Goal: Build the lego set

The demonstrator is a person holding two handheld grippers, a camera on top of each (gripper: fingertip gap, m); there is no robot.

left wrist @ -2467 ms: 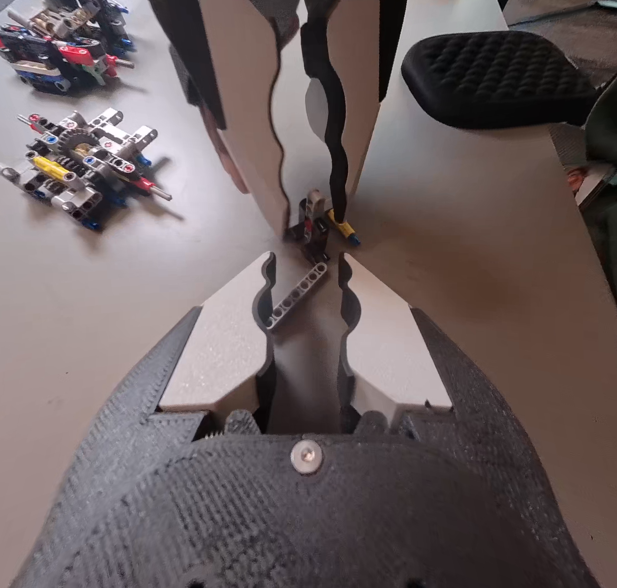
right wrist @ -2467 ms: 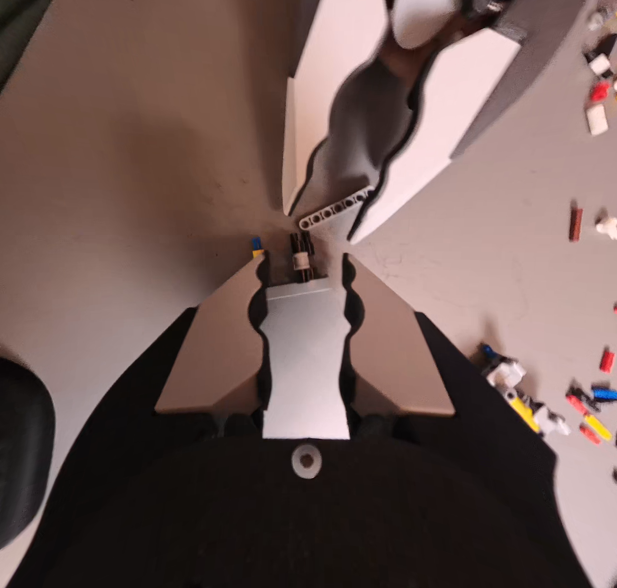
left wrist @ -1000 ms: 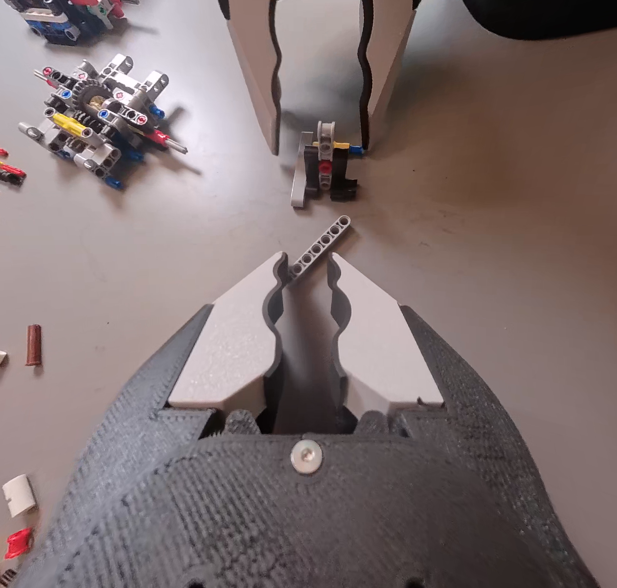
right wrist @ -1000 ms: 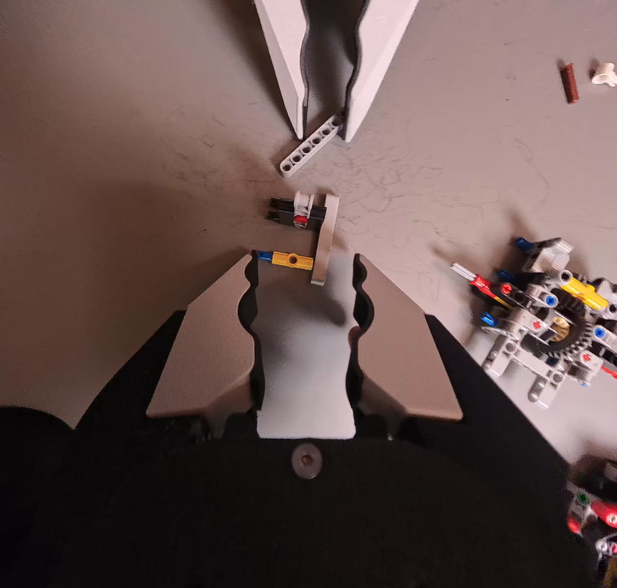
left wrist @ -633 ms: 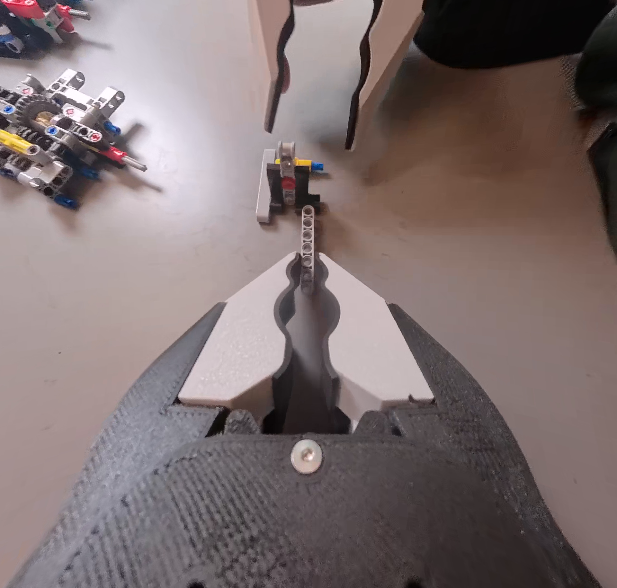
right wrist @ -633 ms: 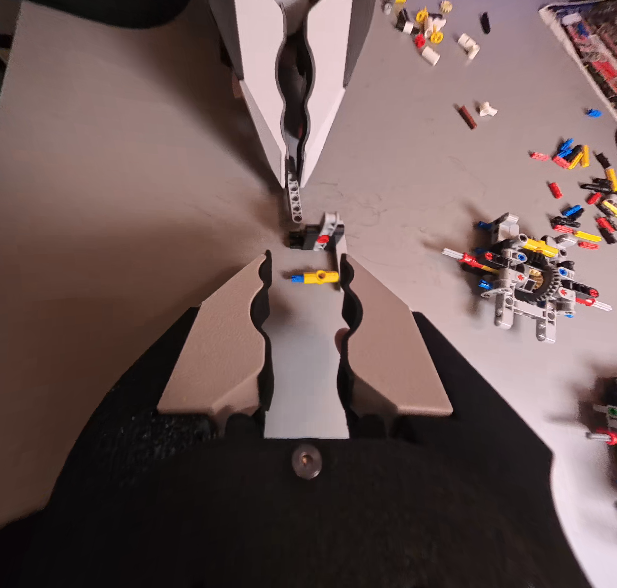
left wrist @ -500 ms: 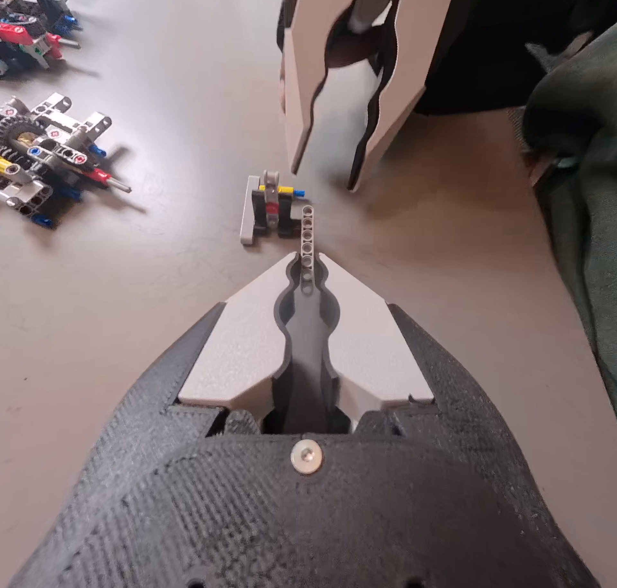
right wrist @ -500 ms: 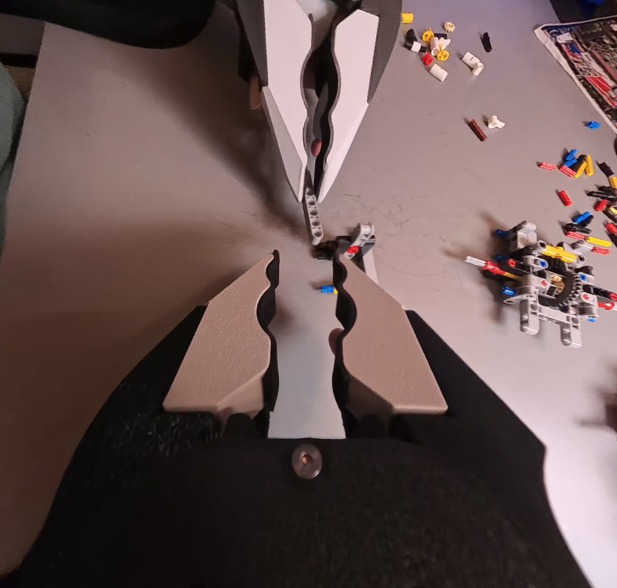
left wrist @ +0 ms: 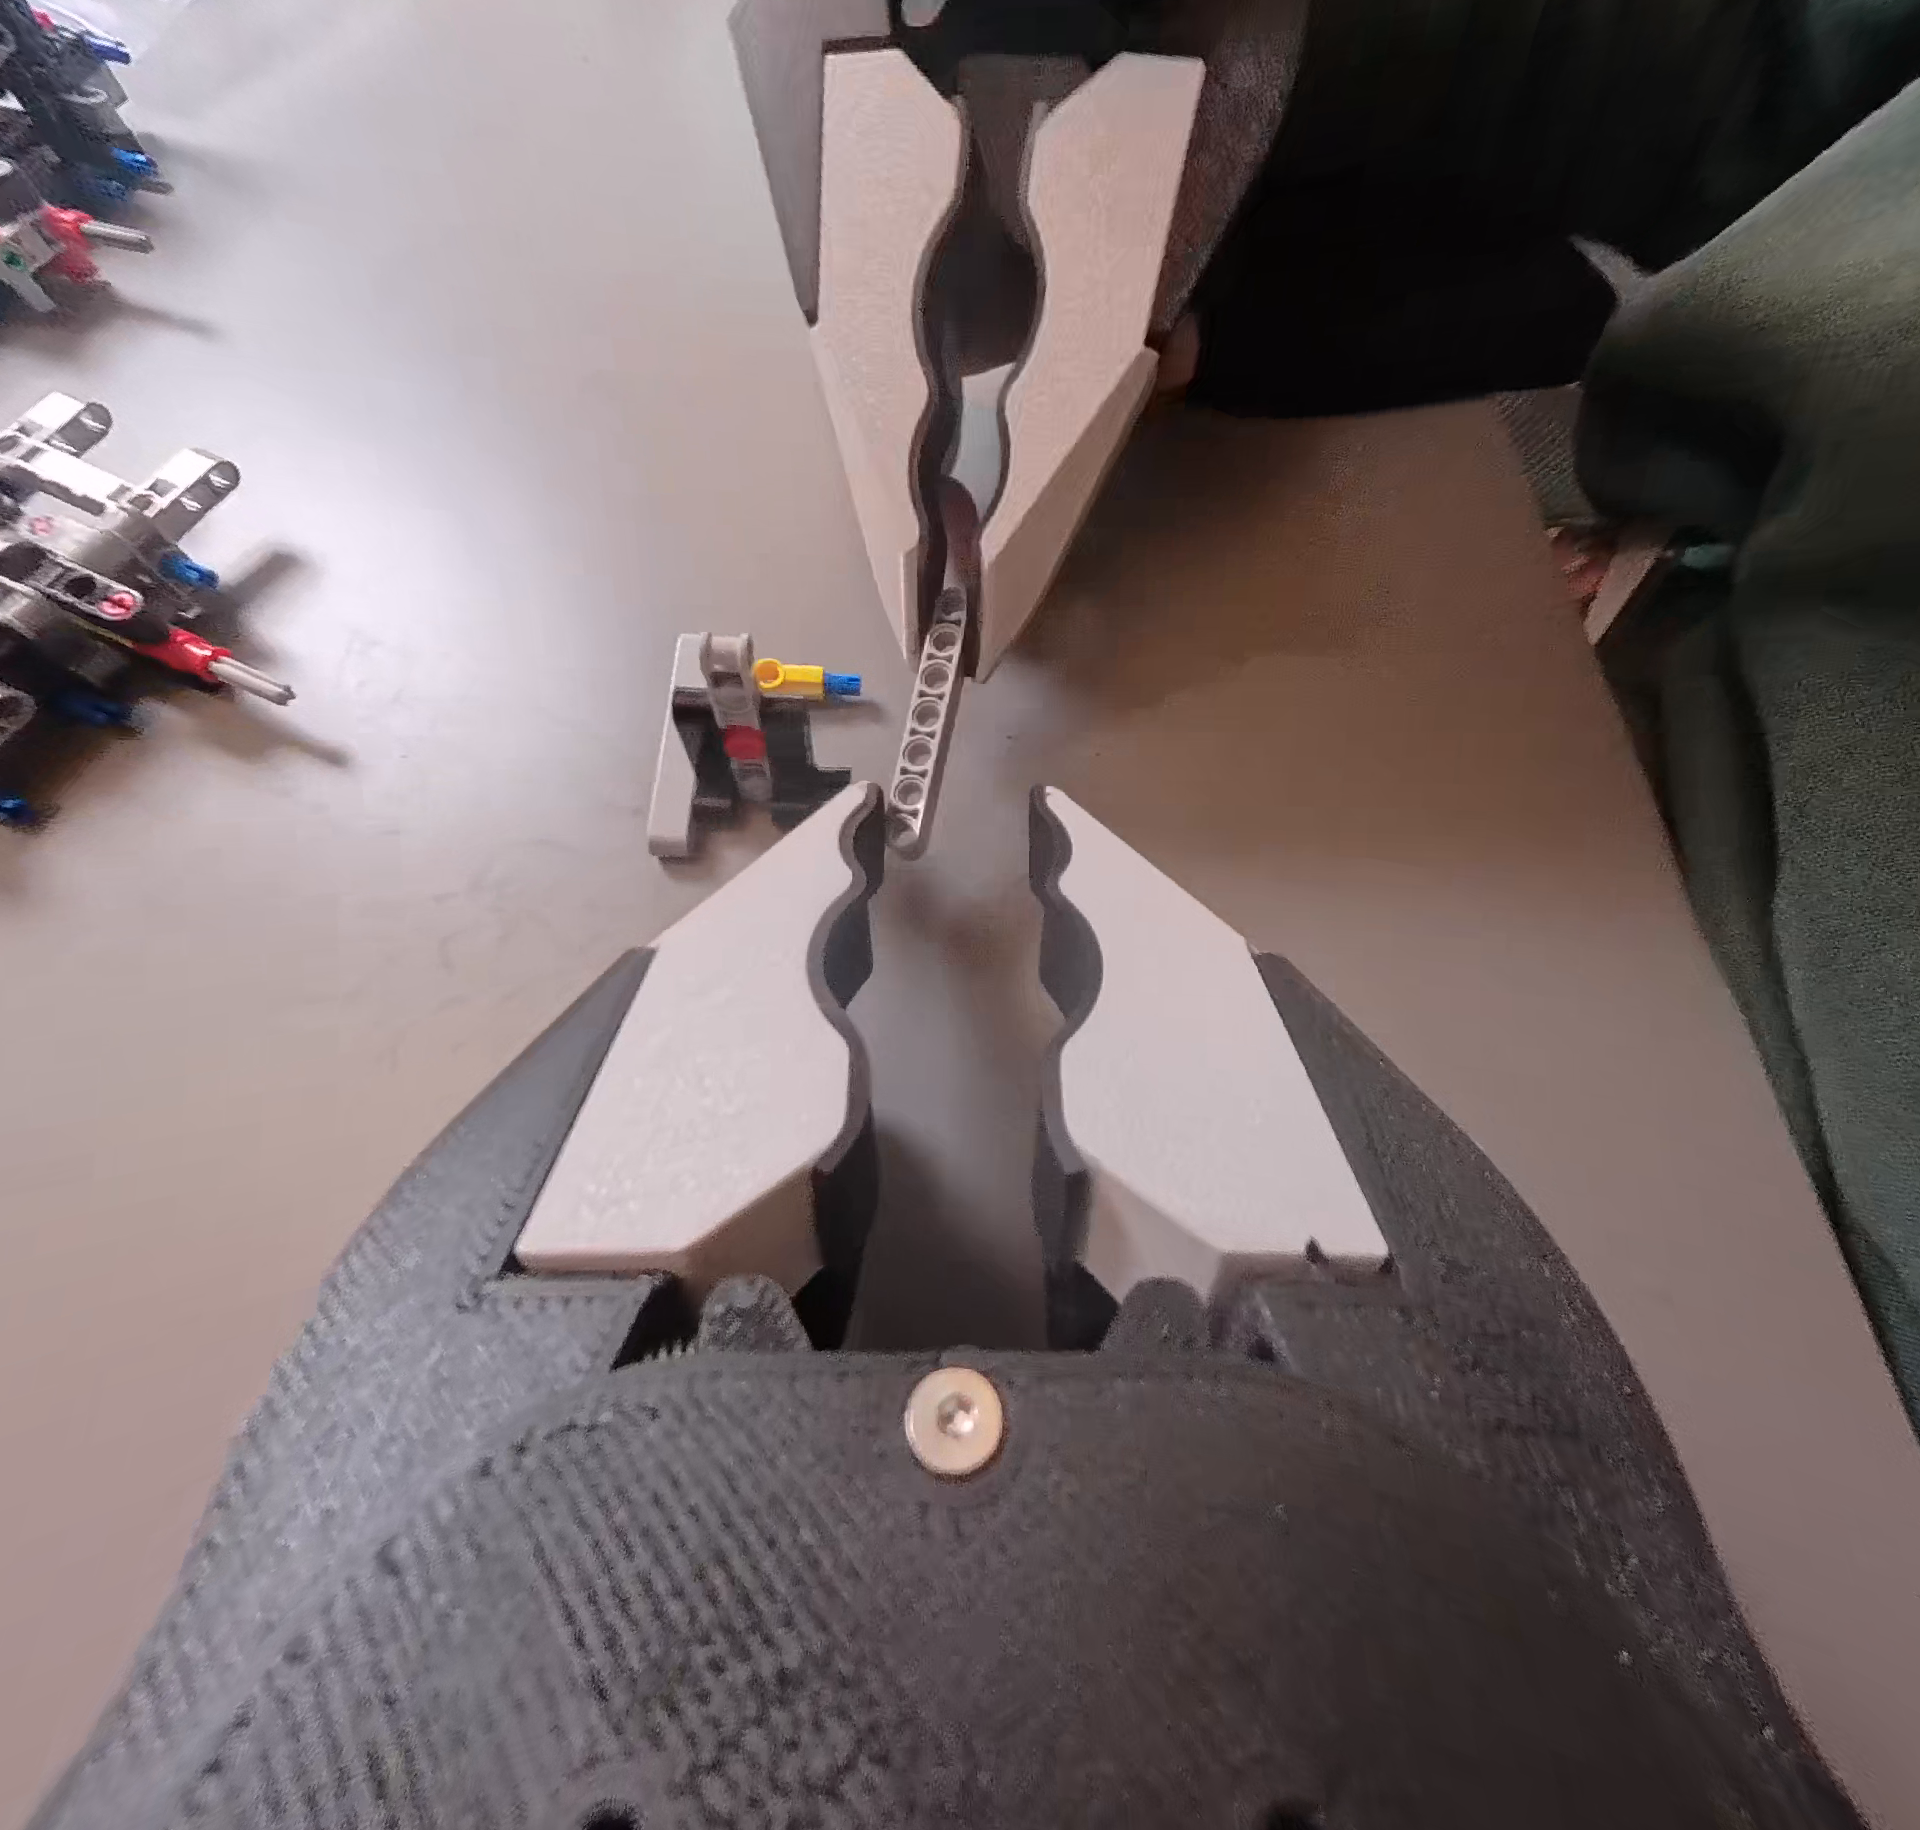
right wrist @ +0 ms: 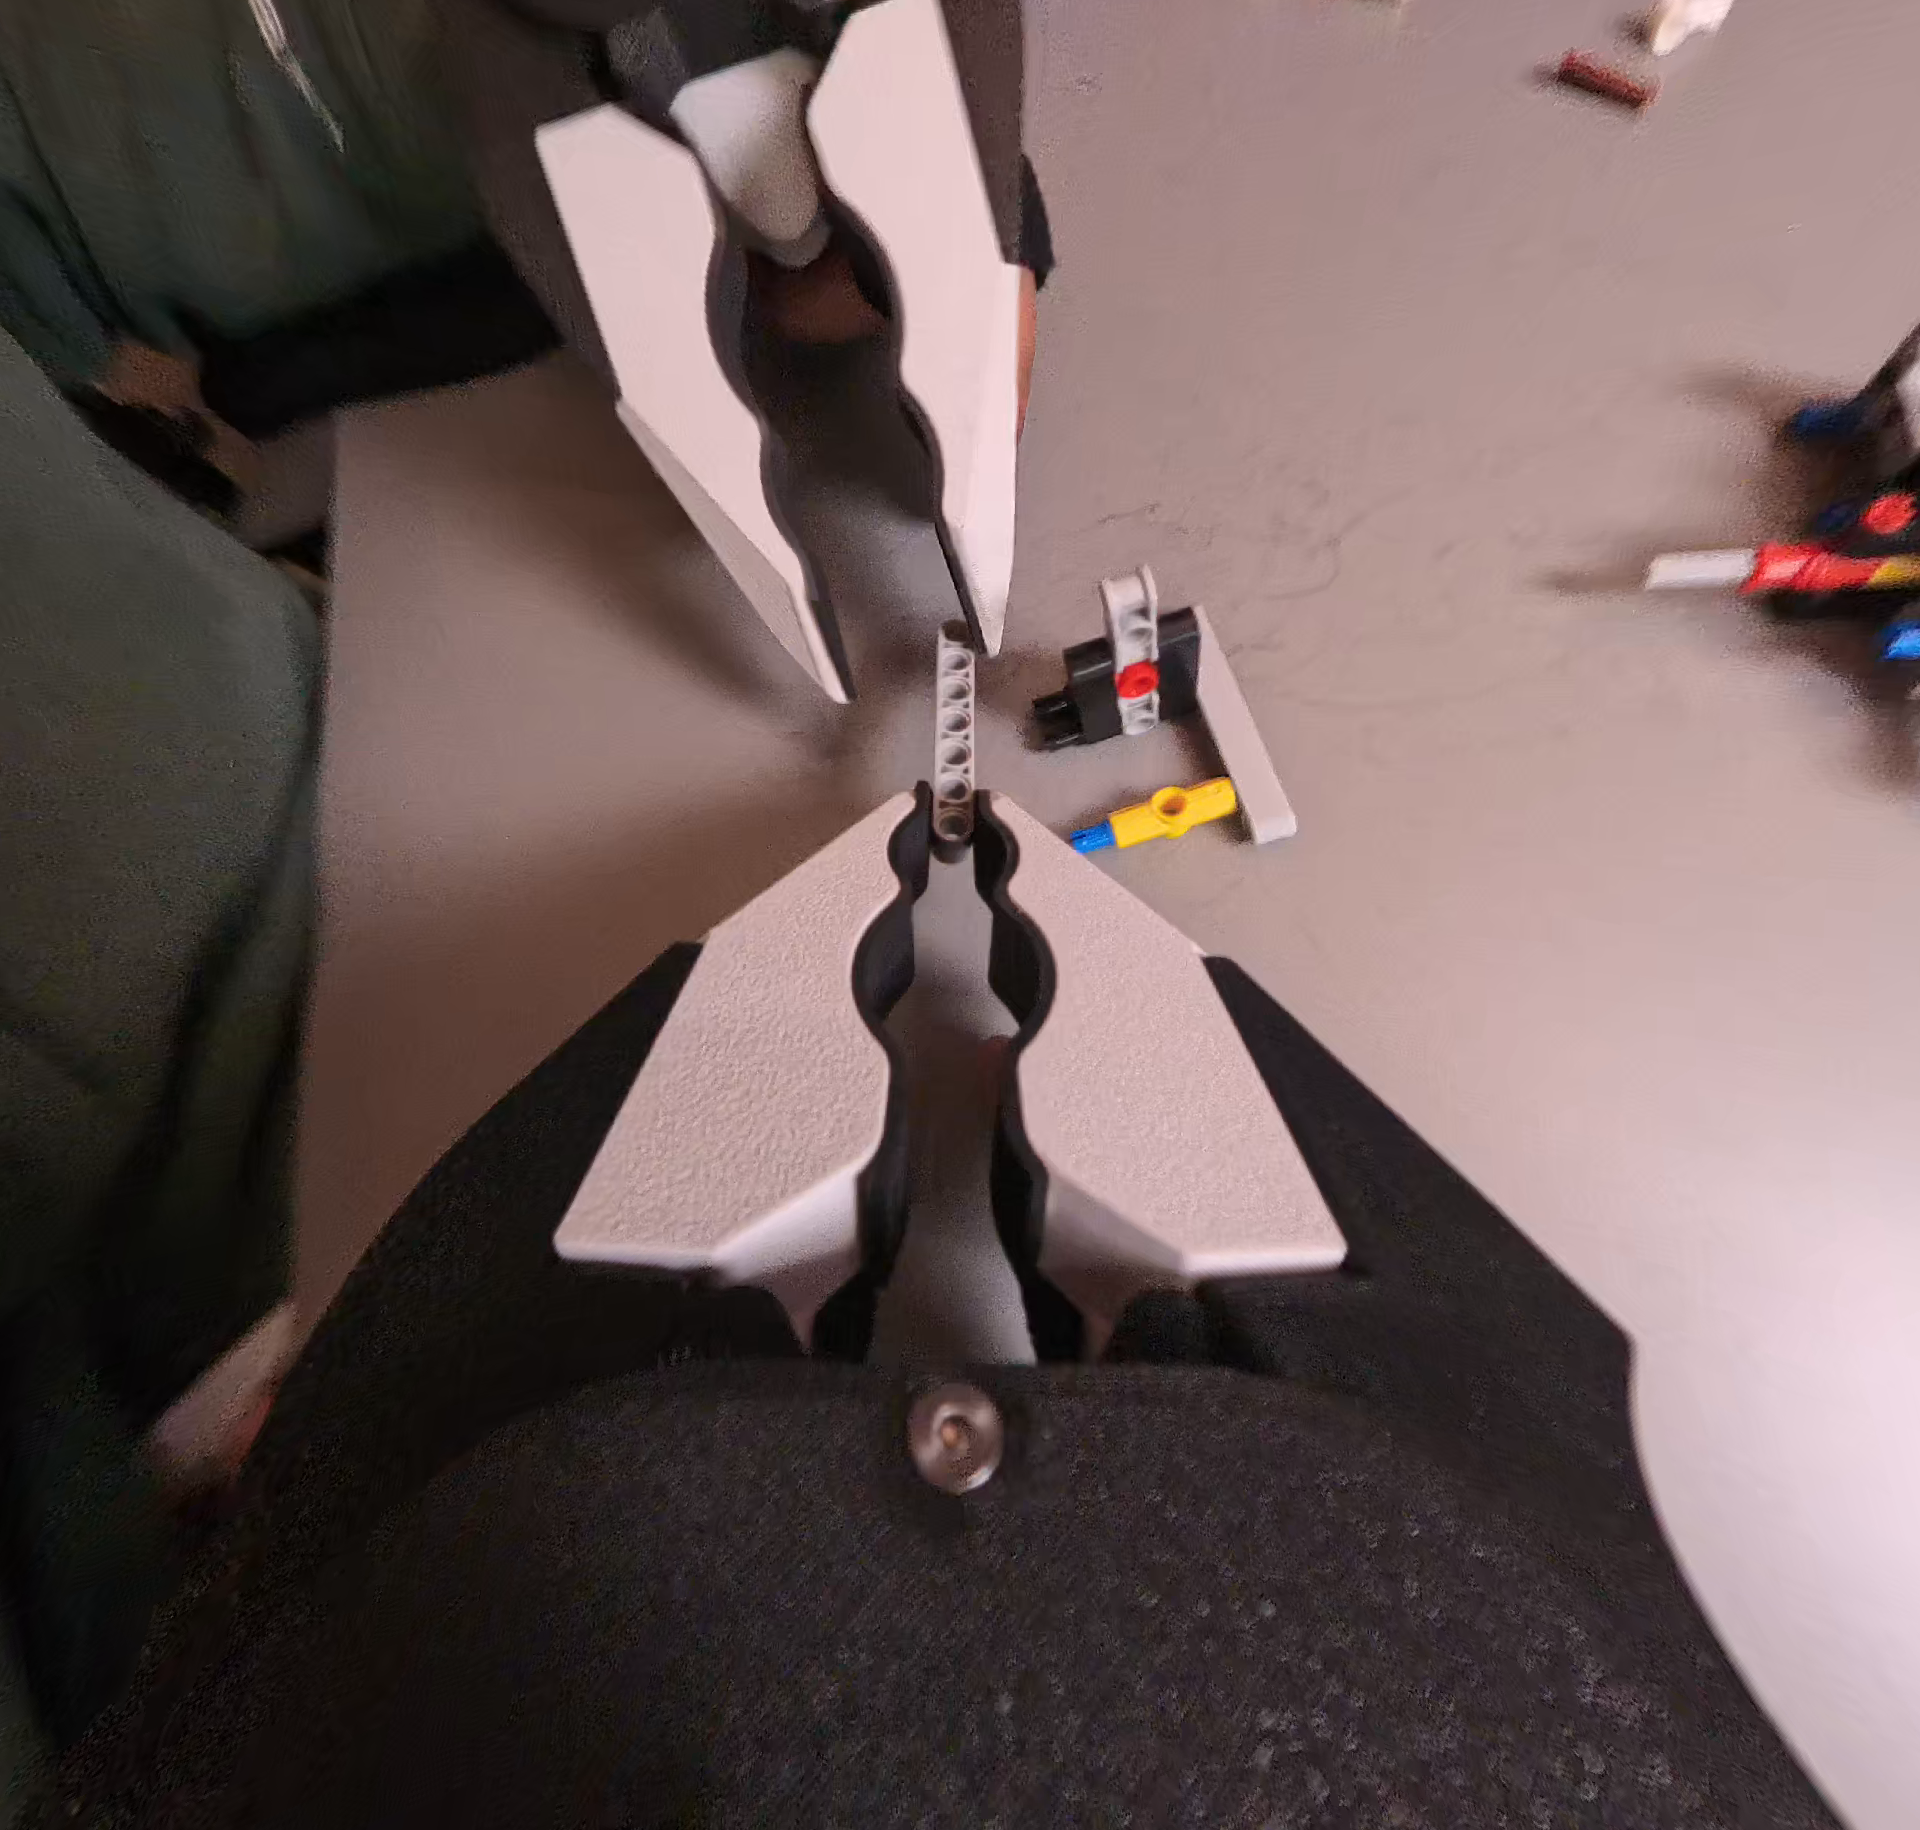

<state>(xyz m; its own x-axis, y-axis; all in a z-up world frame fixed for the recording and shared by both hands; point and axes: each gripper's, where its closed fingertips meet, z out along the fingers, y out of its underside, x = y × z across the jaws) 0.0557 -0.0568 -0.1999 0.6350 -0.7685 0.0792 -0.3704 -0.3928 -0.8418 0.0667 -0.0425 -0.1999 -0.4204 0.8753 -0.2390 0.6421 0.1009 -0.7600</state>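
Grey bench, loose toy-brick parts scattered at 1 o'clock. Right gripper has its fingers clamped on one end of the grey holed beam, held above the bench. Left gripper: fingers apart, one fingertip at the beam's far end. Small black-and-grey assembly and yellow connector lie just beside, at 2 o'clock.

No legible text anywhere; garment mark possibly lettering, too blurred.

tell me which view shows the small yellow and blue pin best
The right wrist view: the yellow and blue pin lies in full side view on the table, near the grey bar's end. In the left wrist view it looks smaller, farther off, behind the small black and grey assembly.
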